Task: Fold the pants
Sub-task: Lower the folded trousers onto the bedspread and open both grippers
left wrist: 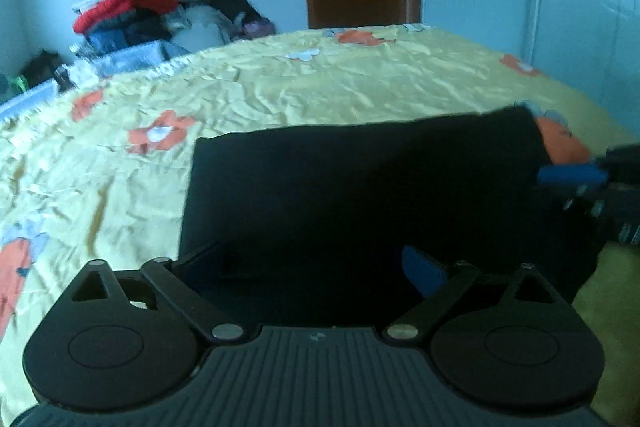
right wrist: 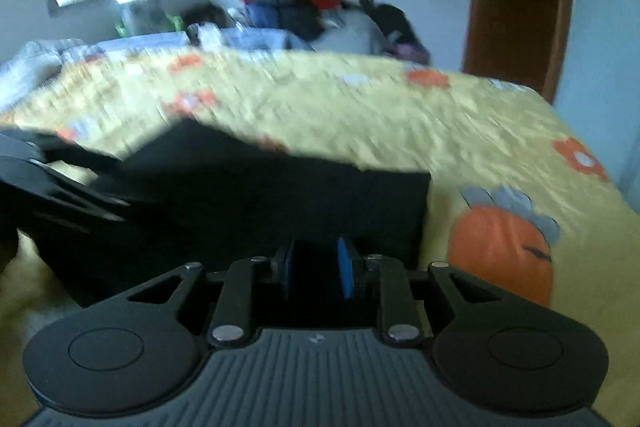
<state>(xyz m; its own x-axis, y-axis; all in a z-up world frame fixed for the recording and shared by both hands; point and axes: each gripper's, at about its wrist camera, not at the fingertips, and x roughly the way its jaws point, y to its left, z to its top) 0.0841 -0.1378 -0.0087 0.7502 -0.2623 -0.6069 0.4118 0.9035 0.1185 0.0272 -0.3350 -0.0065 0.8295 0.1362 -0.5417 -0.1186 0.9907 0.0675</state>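
We note the left gripper (left wrist: 320, 267) is matte black: two round discs with circular insets, a ribbed grey centre plate bearing a small logo, and angled link arms pinned by silver rivets. Triangular cut-outs sit above each disc. Its fingers (left wrist: 424, 273) carry blue pads. The right gripper (right wrist: 318, 267) matches in build, its blue-padded fingers (right wrist: 345, 267) on black mounts.

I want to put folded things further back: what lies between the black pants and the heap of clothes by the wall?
In the left wrist view, only the wrinkled yellow flowered bedspread lies between the black pants and the clothes pile; nothing else rests on that stretch.
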